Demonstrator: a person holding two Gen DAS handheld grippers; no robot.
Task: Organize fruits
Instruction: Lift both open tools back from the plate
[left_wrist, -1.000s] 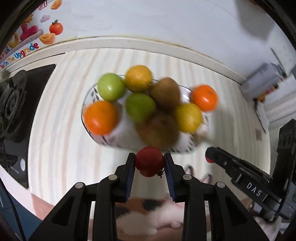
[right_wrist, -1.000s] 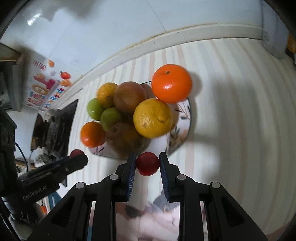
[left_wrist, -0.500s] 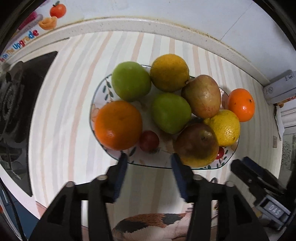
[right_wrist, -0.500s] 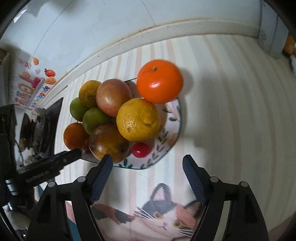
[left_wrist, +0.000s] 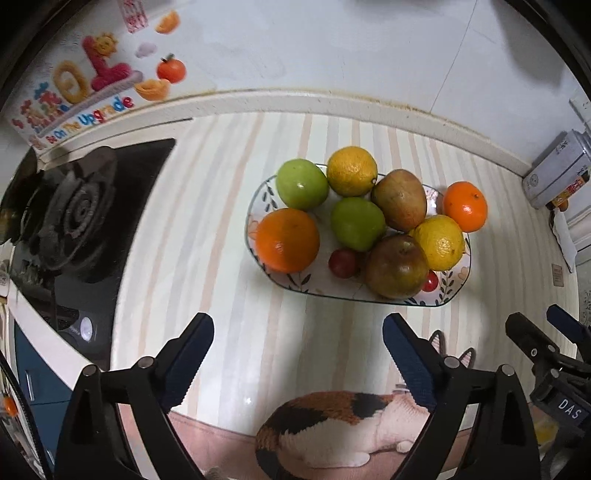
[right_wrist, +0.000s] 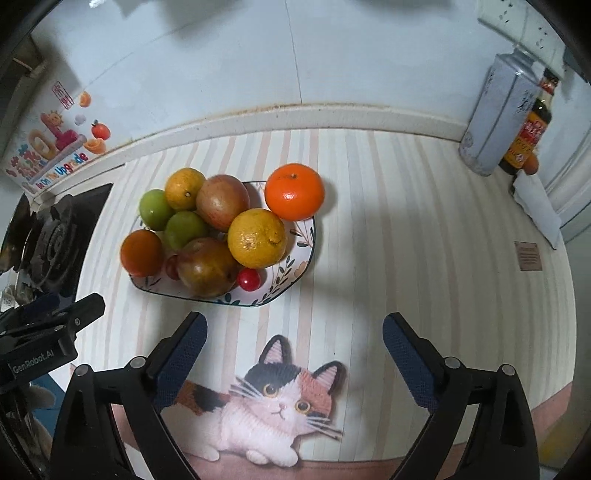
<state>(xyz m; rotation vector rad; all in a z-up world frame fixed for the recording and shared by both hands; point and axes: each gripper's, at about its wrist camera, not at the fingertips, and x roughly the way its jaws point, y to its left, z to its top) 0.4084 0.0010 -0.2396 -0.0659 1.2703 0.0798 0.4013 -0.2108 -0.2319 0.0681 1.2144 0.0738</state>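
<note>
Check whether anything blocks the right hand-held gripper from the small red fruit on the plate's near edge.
Nothing visible does. The right hand-held gripper is open, with only bare striped mat before the small red fruit beside the brown fruit.

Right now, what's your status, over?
Left gripper and right gripper just opened, empty. Both cherry tomatoes on plate. Nothing in the way.

A glazed, glossy ceramic plate (right_wrist: 306, 251) with painted leaves holds smooth, shiny green fruit (left_wrist: 302, 184), dimpled orange peel (left_wrist: 287, 240) and two glossy red cherry tomatoes (right_wrist: 248, 279). The bench (right_wrist: 406, 240) wears a smooth striped covering with a faint sheen. Each hand-held gripper (left_wrist: 295, 354) is matt black plastic with ridged blue rubbery pads (right_wrist: 181, 354). The wall (right_wrist: 258, 55) is glossy white tile.
</note>
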